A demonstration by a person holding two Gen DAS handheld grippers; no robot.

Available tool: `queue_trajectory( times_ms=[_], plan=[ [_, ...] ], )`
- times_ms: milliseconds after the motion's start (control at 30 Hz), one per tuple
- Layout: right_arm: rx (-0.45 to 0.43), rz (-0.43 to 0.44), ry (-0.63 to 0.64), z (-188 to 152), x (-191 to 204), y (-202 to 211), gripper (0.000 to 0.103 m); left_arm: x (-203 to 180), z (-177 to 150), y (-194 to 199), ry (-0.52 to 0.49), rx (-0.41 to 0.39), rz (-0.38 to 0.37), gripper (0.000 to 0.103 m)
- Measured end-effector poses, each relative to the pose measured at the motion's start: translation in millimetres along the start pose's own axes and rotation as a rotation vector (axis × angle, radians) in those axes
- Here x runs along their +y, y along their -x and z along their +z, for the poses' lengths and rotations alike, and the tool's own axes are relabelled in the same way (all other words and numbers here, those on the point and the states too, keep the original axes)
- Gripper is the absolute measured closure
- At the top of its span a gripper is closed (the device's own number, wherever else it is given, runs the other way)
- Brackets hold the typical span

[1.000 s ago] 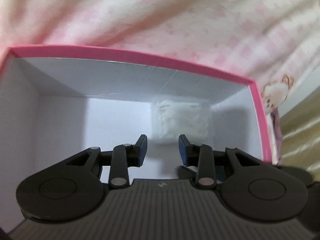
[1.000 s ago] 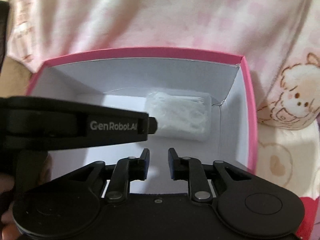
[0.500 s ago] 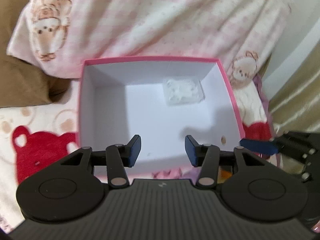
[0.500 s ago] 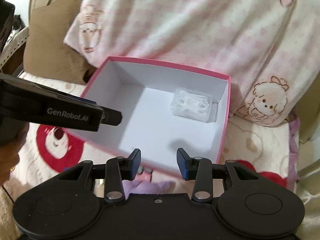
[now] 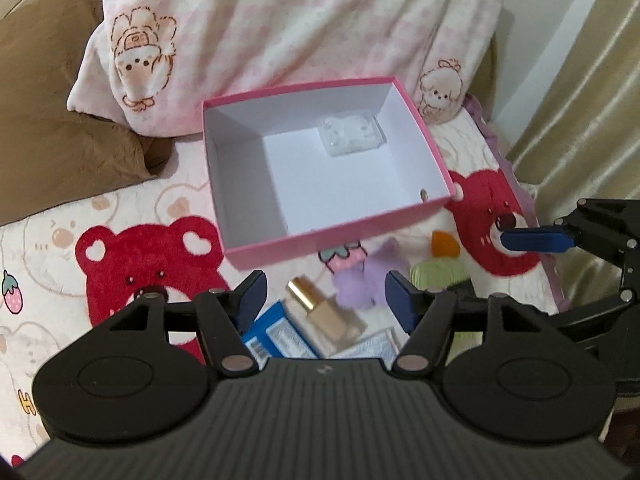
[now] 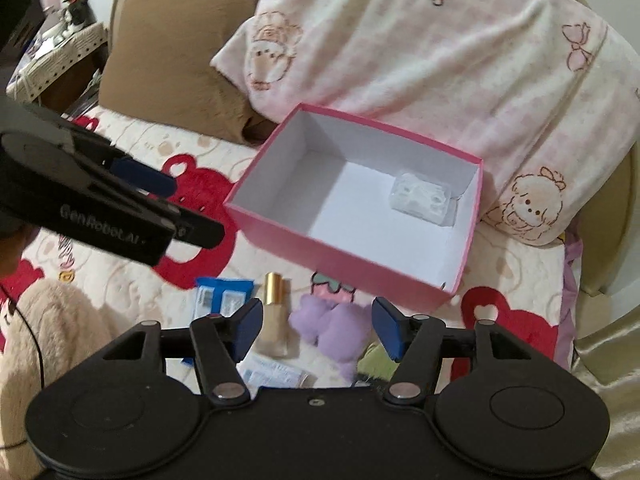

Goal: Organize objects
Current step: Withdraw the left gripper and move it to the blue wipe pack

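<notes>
The pink box [image 5: 336,236] sits open on the bed, near the pillows, and holds so far only a small clear plastic case [image 5: 352,136] against its far wall. Just in front of the box lie the things not yet packed: a glass bottle [image 5: 328,316] with a gold cap, lying on its side over blue sachets [image 5: 272,336], a soft purple plush [image 5: 360,284] beside it, and a green and orange plush piece [image 5: 438,264] further right. The bottle looks the heaviest and most fragile, hard and slick, so I judge it is best taken across its squarish body, not the round cap; the plush will squash and can be pinched anywhere; the sachets are flat and thin and need an edge. The left tongs [image 5: 324,292] hang above the bottle and the right tongs [image 6: 318,326] above the purple plush, both roughly half open with jaws that have just been opening, and nothing between them.
</notes>
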State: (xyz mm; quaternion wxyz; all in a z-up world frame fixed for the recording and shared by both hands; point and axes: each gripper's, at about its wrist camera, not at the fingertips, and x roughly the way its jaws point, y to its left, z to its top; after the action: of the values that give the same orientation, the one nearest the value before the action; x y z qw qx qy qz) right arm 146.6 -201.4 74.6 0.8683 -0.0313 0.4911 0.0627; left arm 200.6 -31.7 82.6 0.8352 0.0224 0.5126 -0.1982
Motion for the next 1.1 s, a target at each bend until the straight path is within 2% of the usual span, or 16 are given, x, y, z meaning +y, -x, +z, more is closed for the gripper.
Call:
queue_trajectory(
  times_ms=[167,300,533,767,967,1100],
  plan=[
    [0.001,0.009,0.015,-11,17,2,0.036,11,-16,10,-0.011,0.004,0.032,0.035],
    [0.011,0.021,0.032,-20,30,1,0.035,16,-33,8,-0.023,0.026,0.025,0.031],
    [0.045,0.047,0.068,-29,56,-8,0.035,32,-62,-11,-0.016,0.101,-0.001,0.030],
    [0.098,0.087,0.108,-34,79,-29,0.034,46,-83,-27,-0.014,0.138,0.034,0.026],
    [0.135,0.140,0.123,-37,93,-53,0.033,59,-94,-41,0.007,0.156,0.030,0.021],
    [0.115,0.211,0.122,-39,97,-72,0.030,64,-95,-57,0.038,0.167,0.008,0.020]
  ],
)
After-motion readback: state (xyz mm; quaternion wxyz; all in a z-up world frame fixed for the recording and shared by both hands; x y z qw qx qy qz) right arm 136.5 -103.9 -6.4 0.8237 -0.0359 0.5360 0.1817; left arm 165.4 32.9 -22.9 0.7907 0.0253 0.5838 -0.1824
